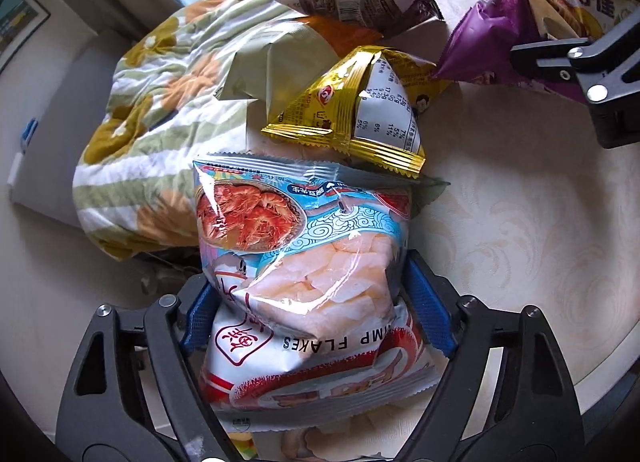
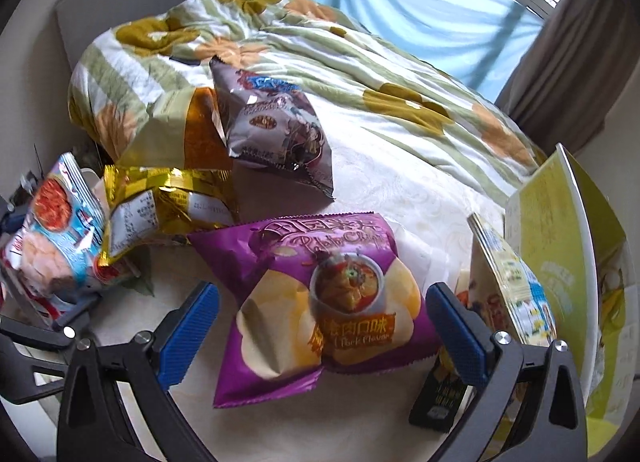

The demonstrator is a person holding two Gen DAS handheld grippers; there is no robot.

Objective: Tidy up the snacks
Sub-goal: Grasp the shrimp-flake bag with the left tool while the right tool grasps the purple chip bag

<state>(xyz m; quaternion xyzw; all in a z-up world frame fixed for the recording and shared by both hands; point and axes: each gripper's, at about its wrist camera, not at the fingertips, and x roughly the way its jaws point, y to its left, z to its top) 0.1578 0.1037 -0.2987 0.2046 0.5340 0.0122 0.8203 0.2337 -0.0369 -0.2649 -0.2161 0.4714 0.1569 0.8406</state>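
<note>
My left gripper [image 1: 316,314] is shut on a blue and white shrimp flakes bag [image 1: 304,246], squeezing its middle; the bag also shows at the left of the right wrist view [image 2: 60,238]. A gold snack bag [image 1: 352,114] lies just beyond it on the bed. My right gripper [image 2: 320,326] is open, its blue pads on either side of a purple potato chips bag [image 2: 320,302] that lies flat on the cream sheet. The purple bag [image 1: 488,34] and the right gripper show at the top right of the left wrist view. A grey-brown snack bag [image 2: 276,126] lies further back.
A floral quilt [image 2: 280,42] is bunched at the back of the bed. A yellow-green box [image 2: 560,246] stands open at the right with a colourful packet [image 2: 508,282] leaning by it. A dark packet [image 2: 440,402] lies by my right finger. An orange and pale bag [image 2: 188,130] rests against the quilt.
</note>
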